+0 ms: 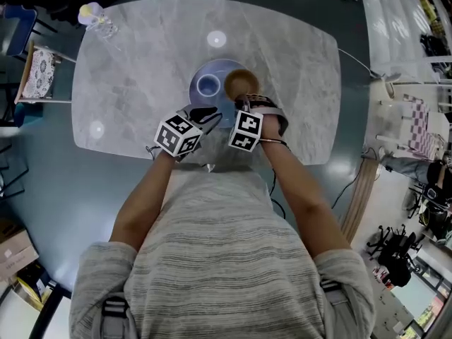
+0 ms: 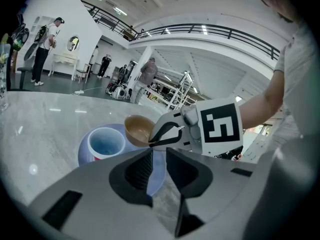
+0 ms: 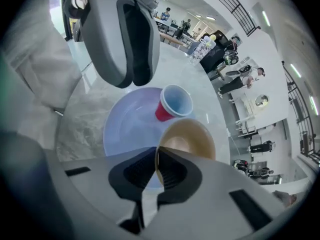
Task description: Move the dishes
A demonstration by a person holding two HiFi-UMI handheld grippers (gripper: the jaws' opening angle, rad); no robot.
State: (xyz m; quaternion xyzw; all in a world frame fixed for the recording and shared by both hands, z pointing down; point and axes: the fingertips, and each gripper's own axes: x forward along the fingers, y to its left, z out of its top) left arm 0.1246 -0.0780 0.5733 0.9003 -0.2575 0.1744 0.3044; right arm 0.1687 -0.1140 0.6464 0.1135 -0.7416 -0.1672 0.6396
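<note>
A blue plate (image 1: pixel 220 68) lies at the middle of the marble table (image 1: pixel 141 69). A red cup (image 1: pixel 208 85) with a pale blue inside stands upright on it. My right gripper (image 1: pixel 244 101) is shut on the near rim of a brown bowl (image 1: pixel 241 82), held tilted over the plate's right side. In the right gripper view the bowl (image 3: pixel 192 139) rises from the jaws, beside the cup (image 3: pixel 175 103) and plate (image 3: pixel 130 129). My left gripper (image 1: pixel 210 113) hovers at the plate's near edge, fingers together, holding nothing. The left gripper view shows the bowl (image 2: pixel 137 129) and the cup (image 2: pixel 106 143).
A clear bottle (image 1: pixel 95 16) stands at the table's far left corner. A chair with a patterned cushion (image 1: pixel 39 73) sits left of the table. People stand far off in the hall behind.
</note>
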